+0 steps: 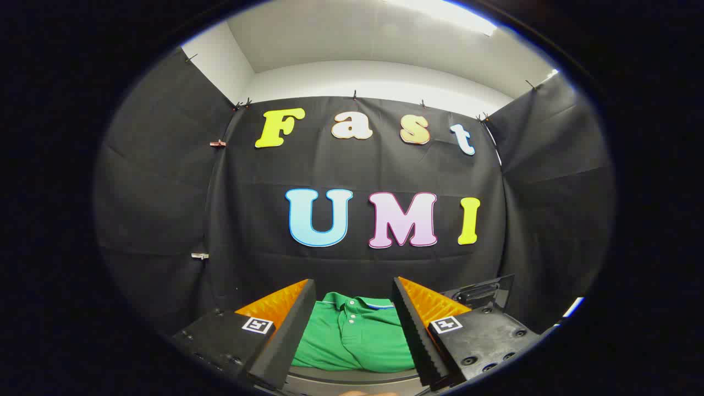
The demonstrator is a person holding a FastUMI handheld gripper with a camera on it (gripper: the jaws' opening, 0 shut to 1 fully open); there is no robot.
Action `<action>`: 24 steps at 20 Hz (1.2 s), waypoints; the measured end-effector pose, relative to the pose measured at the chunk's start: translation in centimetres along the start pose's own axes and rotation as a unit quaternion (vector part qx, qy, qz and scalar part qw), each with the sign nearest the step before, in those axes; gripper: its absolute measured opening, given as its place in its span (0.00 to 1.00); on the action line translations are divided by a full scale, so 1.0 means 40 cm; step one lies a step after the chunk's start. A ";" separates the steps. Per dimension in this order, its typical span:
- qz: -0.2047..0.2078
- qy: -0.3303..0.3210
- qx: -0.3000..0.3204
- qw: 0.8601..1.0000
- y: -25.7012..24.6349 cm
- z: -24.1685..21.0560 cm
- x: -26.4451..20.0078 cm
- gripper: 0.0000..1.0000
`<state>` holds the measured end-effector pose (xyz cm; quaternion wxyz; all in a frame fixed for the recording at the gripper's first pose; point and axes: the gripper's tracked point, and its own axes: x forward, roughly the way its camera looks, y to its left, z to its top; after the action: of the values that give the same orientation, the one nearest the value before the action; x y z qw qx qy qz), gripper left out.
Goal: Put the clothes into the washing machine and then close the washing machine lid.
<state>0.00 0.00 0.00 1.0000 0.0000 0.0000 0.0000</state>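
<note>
The gripper (352,308) is closest, its jaws spread wide and holding nothing. A green polo shirt (355,341) lies flat below and just ahead, seen between the fingers, collar pointing toward the black cloth wall (352,165).

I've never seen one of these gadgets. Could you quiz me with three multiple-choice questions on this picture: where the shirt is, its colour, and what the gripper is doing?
1. Where does the polo shirt lie?
A. Between and just beyond the fingers
B. Pinned on the cloth wall
C. Draped over one finger

2. What colour is the shirt?
A. Red
B. Green
C. White

3. What state is the gripper in?
A. Shut on the shirt
B. Shut on nothing
C. Open

Answers:
1 A, the shirt shows in the gap between the fingers.
2 B, its cloth is plainly green.
3 C, the fingers stand wide apart, neither pressing the shirt.
</note>
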 end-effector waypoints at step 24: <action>0.020 0.121 0.001 0.992 0.043 -0.079 0.116 0.88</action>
<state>4.65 1.73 -3.17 0.9924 0.0009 0.1212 0.0200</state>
